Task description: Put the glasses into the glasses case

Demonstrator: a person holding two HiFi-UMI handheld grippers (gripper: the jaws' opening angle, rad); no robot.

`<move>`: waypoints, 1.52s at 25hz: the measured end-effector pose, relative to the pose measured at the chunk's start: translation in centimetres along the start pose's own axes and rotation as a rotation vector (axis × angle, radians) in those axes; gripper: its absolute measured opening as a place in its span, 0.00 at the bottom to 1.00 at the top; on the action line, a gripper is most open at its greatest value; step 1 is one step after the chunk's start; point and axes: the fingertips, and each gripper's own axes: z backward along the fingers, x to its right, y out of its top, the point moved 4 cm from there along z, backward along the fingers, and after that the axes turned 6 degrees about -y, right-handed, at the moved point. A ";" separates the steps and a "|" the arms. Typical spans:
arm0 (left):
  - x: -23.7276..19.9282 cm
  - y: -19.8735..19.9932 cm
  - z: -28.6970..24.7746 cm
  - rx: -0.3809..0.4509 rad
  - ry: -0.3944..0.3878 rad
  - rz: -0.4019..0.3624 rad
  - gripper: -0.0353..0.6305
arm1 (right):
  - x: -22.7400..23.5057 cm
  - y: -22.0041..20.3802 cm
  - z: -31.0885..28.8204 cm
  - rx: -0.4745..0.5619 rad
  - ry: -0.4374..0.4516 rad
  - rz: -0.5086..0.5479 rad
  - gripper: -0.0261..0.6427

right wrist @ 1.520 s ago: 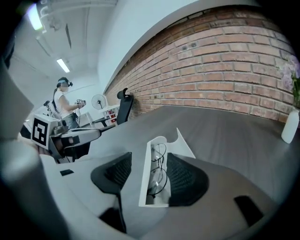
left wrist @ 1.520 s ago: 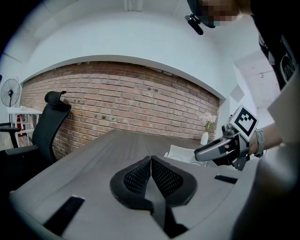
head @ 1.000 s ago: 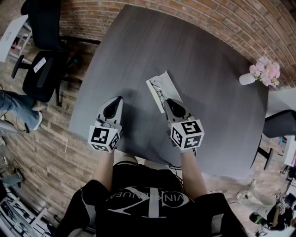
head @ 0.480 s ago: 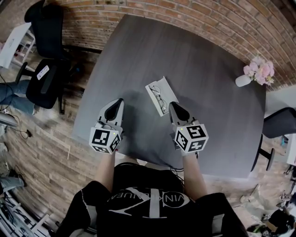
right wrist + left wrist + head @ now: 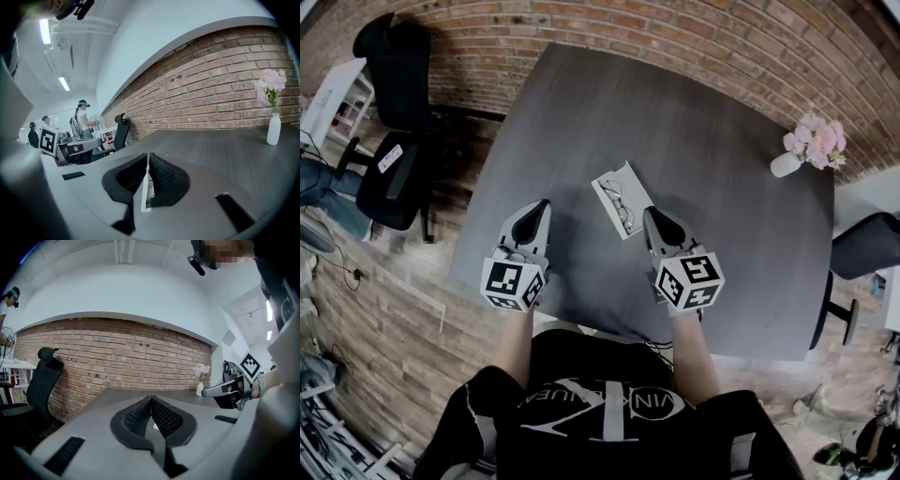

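Glasses case: white and open, lying flat in the near half of the table, about midway between its left and right edges.
Glasses: thin wire frames, lying inside the case.
Left gripper: held above the near edge, left of the case and well apart from it. Its ribbed fingers are pressed together at the tips, with nothing between them.
Right gripper: just beside the case's near right corner and raised off the table. Its fingers are closed tip to tip and grip nothing.
Case against fingers: it lies between the two grippers, much closer to the right one. In the right gripper view a white sliver of it, with a bit of wire frame, shows through the slit under the closed tips.
Far right corner: a white vase of pink flowers.
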 end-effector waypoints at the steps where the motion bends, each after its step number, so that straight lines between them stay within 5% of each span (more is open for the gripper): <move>1: 0.0 0.2 0.0 0.003 0.000 -0.002 0.08 | 0.0 0.2 0.1 0.006 -0.001 0.000 0.09; 38: 0.4 4.9 4.4 0.112 0.040 -0.047 0.08 | -0.9 4.5 5.5 0.191 -0.041 0.035 0.09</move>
